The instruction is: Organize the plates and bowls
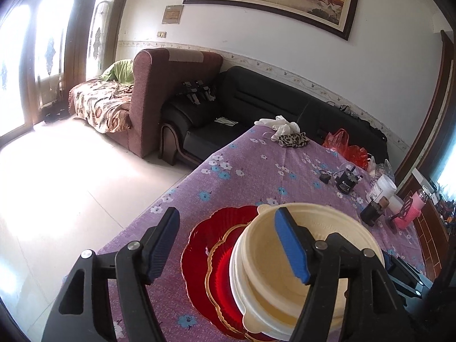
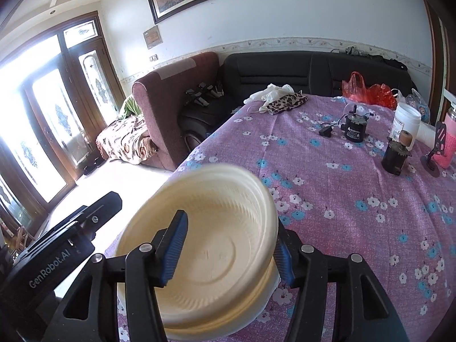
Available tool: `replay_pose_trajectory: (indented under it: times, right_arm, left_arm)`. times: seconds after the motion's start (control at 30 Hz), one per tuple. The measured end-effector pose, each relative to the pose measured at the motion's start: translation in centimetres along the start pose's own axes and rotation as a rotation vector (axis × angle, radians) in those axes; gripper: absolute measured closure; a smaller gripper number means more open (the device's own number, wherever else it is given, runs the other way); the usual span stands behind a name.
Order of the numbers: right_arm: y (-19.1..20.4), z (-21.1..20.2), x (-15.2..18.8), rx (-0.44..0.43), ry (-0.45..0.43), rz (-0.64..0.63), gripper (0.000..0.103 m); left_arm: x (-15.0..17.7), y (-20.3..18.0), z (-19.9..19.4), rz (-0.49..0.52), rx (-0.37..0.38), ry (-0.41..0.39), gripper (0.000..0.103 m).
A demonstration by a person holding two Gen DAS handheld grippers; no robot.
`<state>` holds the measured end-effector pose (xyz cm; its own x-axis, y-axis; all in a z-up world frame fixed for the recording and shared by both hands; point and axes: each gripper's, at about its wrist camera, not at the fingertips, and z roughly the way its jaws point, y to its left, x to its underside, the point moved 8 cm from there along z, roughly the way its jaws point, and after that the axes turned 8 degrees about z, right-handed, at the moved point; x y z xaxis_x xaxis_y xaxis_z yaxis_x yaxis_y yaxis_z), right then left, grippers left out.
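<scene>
Several cream bowls (image 1: 327, 228) are stacked on a gold-rimmed red plate (image 1: 222, 279), which lies on a larger red plate (image 1: 199, 236) at the near left corner of the table. My left gripper (image 1: 228, 245) is open just above them, its right finger (image 1: 290, 245) over the top bowl's inside and its left finger over the table's edge. In the right wrist view the top cream bowl (image 2: 222, 213) is tilted and blurred. My right gripper (image 2: 228, 253) is open astride that bowl's right wall, one finger (image 2: 173, 248) inside and the other outside, with the pads not pressing on it.
The purple floral tablecloth (image 2: 342, 199) stretches away to the right. At the back right stand two black motors (image 2: 354, 126), a white jar (image 2: 406, 122) and a pink bottle (image 2: 449, 142). A leopard cloth (image 2: 287, 102) and a red bag (image 2: 370, 88) lie at the far edge. Left is floor.
</scene>
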<state>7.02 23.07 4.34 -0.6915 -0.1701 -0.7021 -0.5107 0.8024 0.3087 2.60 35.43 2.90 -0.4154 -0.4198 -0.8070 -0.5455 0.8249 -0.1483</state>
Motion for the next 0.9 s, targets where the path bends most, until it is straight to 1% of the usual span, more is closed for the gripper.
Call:
replay_pose_trajectory:
  times: [0.1, 0.4, 0.5, 0.6, 0.67, 0.73, 0.9]
  right_arm:
    - [0.0, -0.6, -0.3, 0.01, -0.027, -0.004, 0.034]
    - [-0.3, -2.9, -0.8, 0.025, -0.092, -0.003, 0.031]
    - [-0.7, -3.8, -0.6, 0.026, -0.107, 0.008, 0.028]
    - [-1.3, -4.6, -0.3, 0.032, -0.119, 0.017, 0.026]
    - [-1.7, -4.9, 0.0, 0.036, -0.123, 0.024, 0.025]
    - [-2.3, -5.4, 0.3, 0.036, -0.125, 0.038, 0.024]
    - [-3.6, -6.3, 1.1, 0.042, -0.126, 0.061, 0.021]
  left_arm:
    - [-0.2, 0.3, -0.5, -0.01, -0.001, -0.014, 0.032]
    - [-0.1, 0.3, -1.9, -0.007, -0.016, -0.04, 0.028]
    - [-0.1, -0.1, -2.5, 0.014, -0.035, -0.057, 0.023]
    - [-0.3, -0.5, -3.2, 0.041, -0.075, -0.09, 0.018]
    - [-0.4, -0.7, -4.0, 0.056, -0.116, -0.123, 0.011]
    - [-0.7, -0.7, -4.7, 0.063, -0.151, -0.152, 0.007]
    - [-1.0, -1.2, -6.5, 0.078, -0.212, -0.216, 0.001]
